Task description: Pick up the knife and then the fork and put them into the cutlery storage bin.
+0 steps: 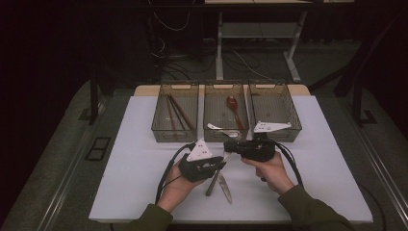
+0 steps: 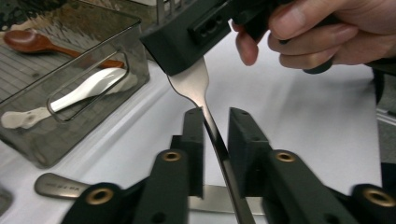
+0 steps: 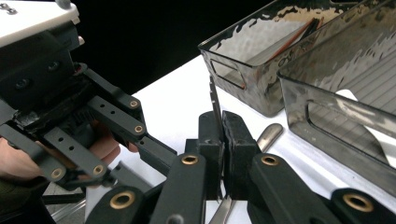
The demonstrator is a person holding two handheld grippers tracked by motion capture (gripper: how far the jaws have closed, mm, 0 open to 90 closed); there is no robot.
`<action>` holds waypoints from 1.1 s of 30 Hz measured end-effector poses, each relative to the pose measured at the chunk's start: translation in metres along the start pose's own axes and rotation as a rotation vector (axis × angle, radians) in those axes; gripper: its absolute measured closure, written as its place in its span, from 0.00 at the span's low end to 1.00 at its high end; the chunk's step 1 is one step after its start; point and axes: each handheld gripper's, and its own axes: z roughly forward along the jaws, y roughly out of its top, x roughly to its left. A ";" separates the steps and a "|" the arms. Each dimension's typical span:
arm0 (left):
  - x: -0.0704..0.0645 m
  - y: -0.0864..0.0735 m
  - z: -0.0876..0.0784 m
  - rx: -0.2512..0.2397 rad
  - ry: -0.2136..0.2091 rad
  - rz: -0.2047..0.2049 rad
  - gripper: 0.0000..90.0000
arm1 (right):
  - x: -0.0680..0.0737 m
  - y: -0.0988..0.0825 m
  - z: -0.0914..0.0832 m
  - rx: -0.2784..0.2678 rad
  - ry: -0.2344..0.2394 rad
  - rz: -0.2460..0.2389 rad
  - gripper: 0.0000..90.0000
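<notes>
A: Above the white bench (image 1: 144, 187), the right tongs (image 3: 222, 140) are clamped on the head end of a steel fork (image 2: 205, 112), held in the air in front of three grey bins (image 1: 226, 132).

B: And the left tongs (image 2: 216, 140)?

A: Parted around the fork's handle; whether the pads touch it is unclear. A knife (image 1: 224, 186) lies beneath.
</notes>
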 end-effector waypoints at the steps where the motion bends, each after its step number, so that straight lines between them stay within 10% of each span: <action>1: 0.001 -0.001 0.000 -0.005 -0.006 -0.010 0.79 | 0.000 0.001 0.000 -0.001 0.002 0.000 0.96; 13: 0.019 -0.025 -0.024 -0.043 -0.011 -0.087 0.48 | -0.012 0.015 -0.028 -0.041 -0.080 -0.047 0.96; 33: 0.034 -0.076 -0.062 -0.021 0.104 -0.121 0.22 | -0.045 0.041 -0.092 -0.060 -0.276 -0.107 0.96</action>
